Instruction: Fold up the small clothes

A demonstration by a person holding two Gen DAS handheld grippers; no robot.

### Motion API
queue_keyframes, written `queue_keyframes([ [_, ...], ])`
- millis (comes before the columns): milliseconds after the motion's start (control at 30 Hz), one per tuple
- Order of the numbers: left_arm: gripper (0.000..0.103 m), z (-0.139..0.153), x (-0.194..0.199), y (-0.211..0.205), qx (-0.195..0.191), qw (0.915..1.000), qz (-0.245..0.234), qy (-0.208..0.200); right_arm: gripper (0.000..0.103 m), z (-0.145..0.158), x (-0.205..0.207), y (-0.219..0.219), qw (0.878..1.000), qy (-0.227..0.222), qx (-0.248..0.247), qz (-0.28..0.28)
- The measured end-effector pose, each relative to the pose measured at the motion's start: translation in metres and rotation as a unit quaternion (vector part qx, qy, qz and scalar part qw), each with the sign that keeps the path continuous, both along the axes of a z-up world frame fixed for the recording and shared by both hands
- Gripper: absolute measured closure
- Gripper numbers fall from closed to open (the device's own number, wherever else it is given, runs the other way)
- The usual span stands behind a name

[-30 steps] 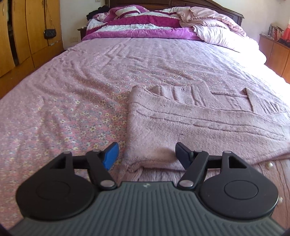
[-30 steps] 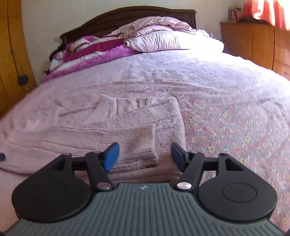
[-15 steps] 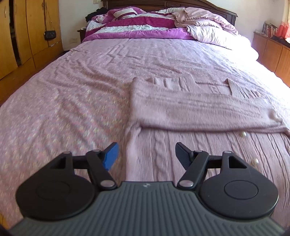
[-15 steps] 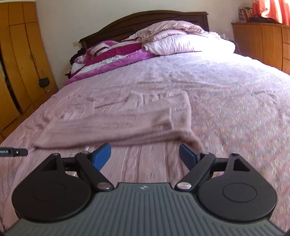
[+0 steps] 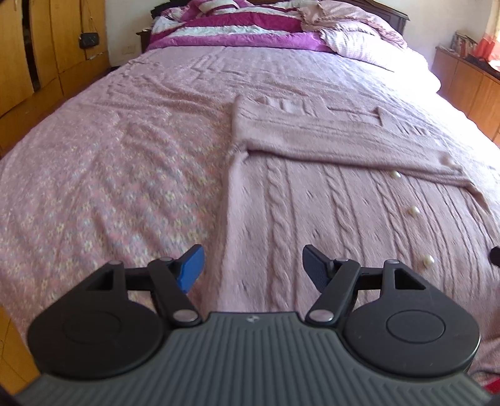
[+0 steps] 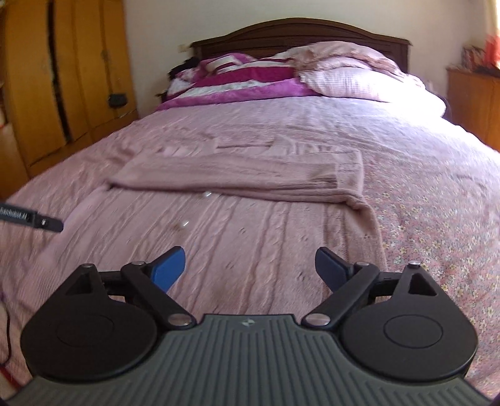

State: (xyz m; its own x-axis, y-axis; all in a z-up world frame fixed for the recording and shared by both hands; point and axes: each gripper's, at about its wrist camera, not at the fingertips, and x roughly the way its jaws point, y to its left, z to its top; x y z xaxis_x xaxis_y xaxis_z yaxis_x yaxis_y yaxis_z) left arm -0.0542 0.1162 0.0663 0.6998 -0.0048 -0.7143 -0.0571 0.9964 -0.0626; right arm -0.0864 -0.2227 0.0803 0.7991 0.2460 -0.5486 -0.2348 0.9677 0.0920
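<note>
- The room was a bedroom: wooden wardrobes (image 5: 47,53) stood along the left wall, and a wide bed (image 5: 109,175) under a pink flowered cover filled the middle, with a magenta striped quilt (image 5: 250,28) bunched at the headboard.
- The left gripper (image 5: 253,265) hung over the near left edge of a pink cable-knit cardigan (image 5: 328,203). Its fingers (image 5: 192,265) were spread apart and released, with nothing pinched between them; only the knit showed below the gap.
- The cardigan lay flat on the bed, just ahead of both grippers. Its sleeves appeared to be folded across the upper body, forming a band from side to side, and a row of pearl buttons (image 5: 414,211) ran down the front.
- In the right wrist view the same cardigan (image 6: 250,225) spread from the left side to its right edge beside the flowered cover, the folded cuff (image 6: 325,176) resting near that edge.
- The right gripper (image 6: 250,270) hovered above the lower body of the cardigan, its fingers (image 6: 170,265) opening wider and empty.
- Judged from how it lay, the sleeve fold was done. The lower half remained unfolded, so bringing the hem up toward the collar seemed to be what was left.
</note>
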Motion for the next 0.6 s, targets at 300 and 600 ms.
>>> queue_keyframes([
  [300, 0.022, -0.016, -0.022, -0.028, 0.033, 0.9969, -0.069, 0.019, 0.002, -0.016, -0.039, 0.027, 0.993, 0.001, -0.101, 0.064],
  [600, 0.022, -0.035, -0.033, -0.055, 0.050, 0.9900, -0.125, 0.043, 0.000, -0.043, -0.048, 0.050, 0.966, 0.023, -0.205, 0.158],
])
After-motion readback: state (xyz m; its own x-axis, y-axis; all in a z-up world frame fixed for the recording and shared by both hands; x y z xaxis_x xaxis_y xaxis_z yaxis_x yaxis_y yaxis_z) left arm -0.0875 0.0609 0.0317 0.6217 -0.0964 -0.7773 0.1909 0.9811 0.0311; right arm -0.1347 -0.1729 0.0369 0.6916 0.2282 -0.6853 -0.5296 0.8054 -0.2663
